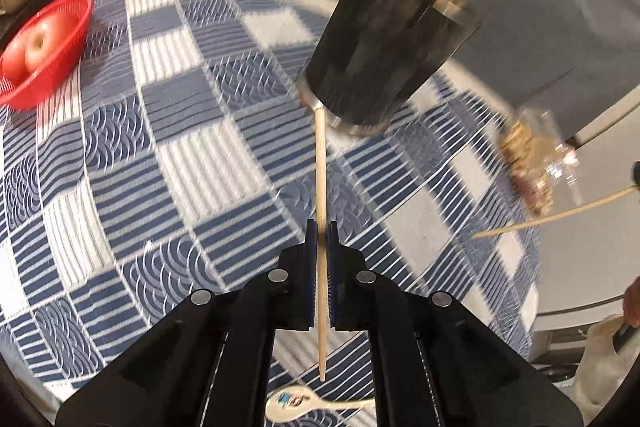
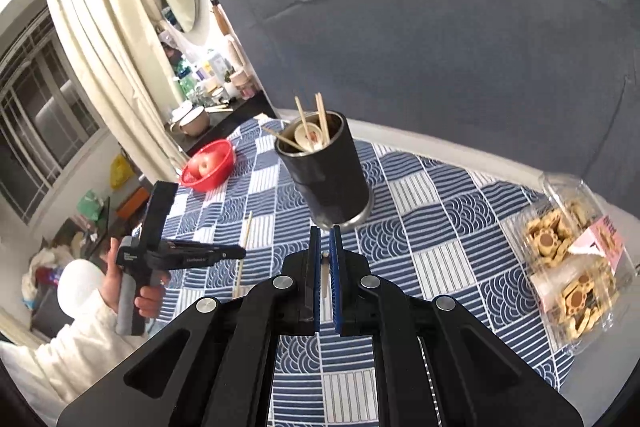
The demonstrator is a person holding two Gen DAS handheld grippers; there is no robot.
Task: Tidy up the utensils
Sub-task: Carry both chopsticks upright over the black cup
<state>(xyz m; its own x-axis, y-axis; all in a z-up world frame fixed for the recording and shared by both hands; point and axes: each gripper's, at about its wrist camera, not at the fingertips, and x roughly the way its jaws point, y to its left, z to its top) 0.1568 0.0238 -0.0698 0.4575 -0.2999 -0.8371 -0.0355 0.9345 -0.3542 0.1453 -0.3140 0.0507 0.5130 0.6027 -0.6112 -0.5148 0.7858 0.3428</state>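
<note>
A wooden chopstick (image 1: 321, 227) is clamped between the closed jaws of the left gripper (image 1: 322, 227). In the left wrist view it runs nearly straight up the picture, its near tip hanging over the table above a painted ceramic spoon (image 1: 296, 402) that lies flat on the cloth, its far end reaching to the base of a dark cup (image 1: 384, 47). In the right wrist view the left gripper (image 2: 236, 251) appears at the left, gripped by a hand (image 2: 132, 291) in a white sleeve, with the same chopstick (image 2: 244, 255) crossing its fingers.

The right gripper (image 2: 325, 239) has its jaws pressed together on the thin end of a second chopstick (image 2: 324, 259), seen head-on between the blue pads; from the left wrist view that chopstick (image 1: 556, 217) slants in from the right edge, clear of the table.

The dark cup (image 2: 328, 175) stands far of both grippers near the middle of the table, and holds several chopsticks and a spoon with a pale bowl. The table wears a blue and white patterned cloth (image 2: 432, 227). At the far left sits a red basket (image 2: 208, 167) with an apple (image 2: 202, 165) in it. At the right edge lies a clear plastic box of biscuits (image 2: 568, 259). A grey sofa back (image 2: 440, 27) rises beyond the table.
</note>
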